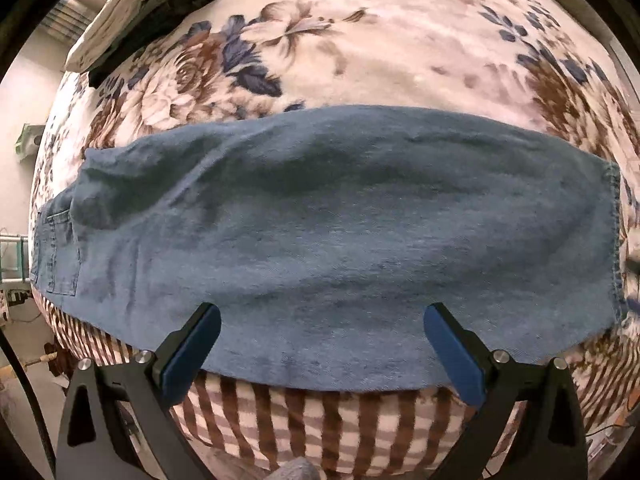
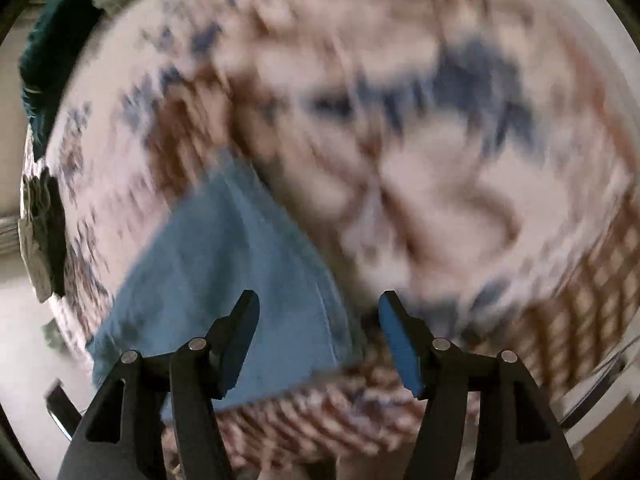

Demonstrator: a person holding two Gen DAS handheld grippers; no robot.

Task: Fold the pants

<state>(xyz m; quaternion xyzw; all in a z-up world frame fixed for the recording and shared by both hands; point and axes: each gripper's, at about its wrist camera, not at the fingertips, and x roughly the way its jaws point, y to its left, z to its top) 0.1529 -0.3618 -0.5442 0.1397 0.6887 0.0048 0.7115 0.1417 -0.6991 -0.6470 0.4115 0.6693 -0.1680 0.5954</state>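
Soft, limp pants [image 1: 340, 220] lie on the bed [image 1: 360, 40]; both grippers gape wide, empty; pinch the hem at right.

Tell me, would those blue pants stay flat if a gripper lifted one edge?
Probably not. The blue pants show soft wrinkles and follow the floral blanket's curve, so they would likely droop. The cloth looks thick and doubled, so perhaps fairly heavy. It seems unlikely to slide on that fuzzy surface.

A floral blanket [image 1: 360, 40] in cream, brown and navy covers the bed, its near border striped [image 1: 320, 432]. Folded clothes [image 1: 132, 12] sit at the far-left corner.
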